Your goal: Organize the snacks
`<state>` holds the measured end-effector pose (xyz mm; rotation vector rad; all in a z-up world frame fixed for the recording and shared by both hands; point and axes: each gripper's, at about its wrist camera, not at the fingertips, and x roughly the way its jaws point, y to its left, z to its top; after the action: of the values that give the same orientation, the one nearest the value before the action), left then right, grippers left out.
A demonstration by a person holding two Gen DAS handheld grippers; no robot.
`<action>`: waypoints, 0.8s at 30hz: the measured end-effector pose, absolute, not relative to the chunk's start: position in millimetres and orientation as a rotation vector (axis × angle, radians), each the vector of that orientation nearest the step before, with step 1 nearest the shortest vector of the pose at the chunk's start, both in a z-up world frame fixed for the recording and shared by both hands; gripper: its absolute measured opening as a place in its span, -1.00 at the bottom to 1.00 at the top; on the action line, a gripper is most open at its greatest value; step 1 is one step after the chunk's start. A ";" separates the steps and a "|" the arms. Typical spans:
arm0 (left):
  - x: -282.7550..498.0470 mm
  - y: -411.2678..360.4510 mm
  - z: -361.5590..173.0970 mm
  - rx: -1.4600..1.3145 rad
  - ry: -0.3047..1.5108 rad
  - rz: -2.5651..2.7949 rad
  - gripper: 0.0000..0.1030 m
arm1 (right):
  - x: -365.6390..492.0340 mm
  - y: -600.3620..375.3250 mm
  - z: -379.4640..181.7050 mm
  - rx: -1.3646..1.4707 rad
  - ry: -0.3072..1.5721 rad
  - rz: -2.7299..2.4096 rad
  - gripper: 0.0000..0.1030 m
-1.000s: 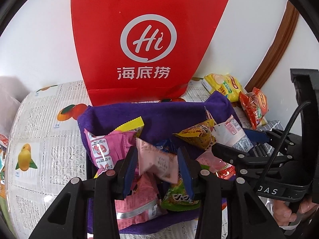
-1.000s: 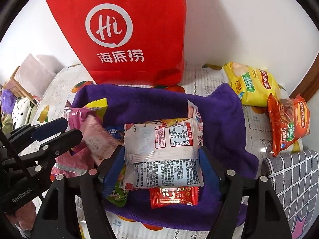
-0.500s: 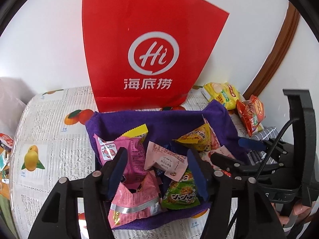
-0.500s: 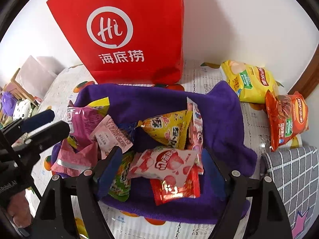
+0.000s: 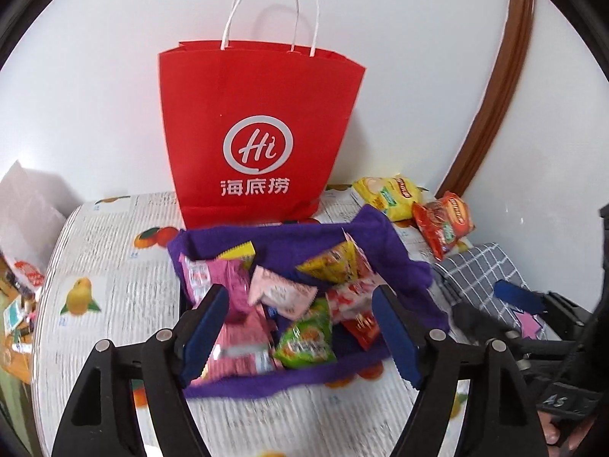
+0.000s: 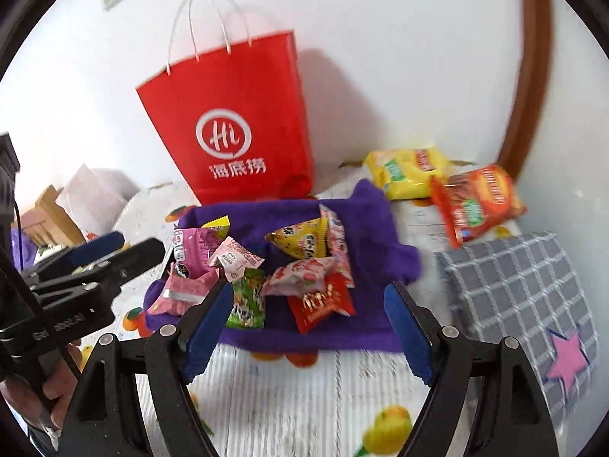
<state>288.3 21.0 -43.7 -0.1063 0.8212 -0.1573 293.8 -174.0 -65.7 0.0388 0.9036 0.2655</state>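
Hovering near the purple cloth [image 5: 384, 236] with its heap of small snack packets [image 5: 304, 301], both grippers are empty: the left gripper [image 5: 300, 337] has its jaws opening with nothing between them, and the right gripper [image 6: 308, 329] stands wide apart. This looks like the gap between drops. Next comes a reach to the far right for the yellow chip bag [image 6: 411, 169] or orange chip bag [image 6: 479, 200].

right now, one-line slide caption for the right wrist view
Open right gripper above small snack packets piled on a purple towel, red paper bag behind.
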 end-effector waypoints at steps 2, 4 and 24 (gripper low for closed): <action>269.8 20.0 -37.1 -0.097 0.809 -0.149 0.50 | 275.0 -181.9 -55.0 0.029 0.889 0.235 0.57; 251.4 19.7 -30.1 -0.094 0.796 -0.146 0.58 | 258.3 -187.7 -45.2 0.018 0.881 0.228 0.57; 103.3 -4.4 -4.9 -0.027 0.738 -0.099 0.98 | 115.2 -218.8 -30.4 -0.017 0.842 0.148 0.93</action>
<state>103.3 -4.5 -4.9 -0.0267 0.7381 -0.0994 115.2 -218.8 -30.4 -0.0165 0.8422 0.1485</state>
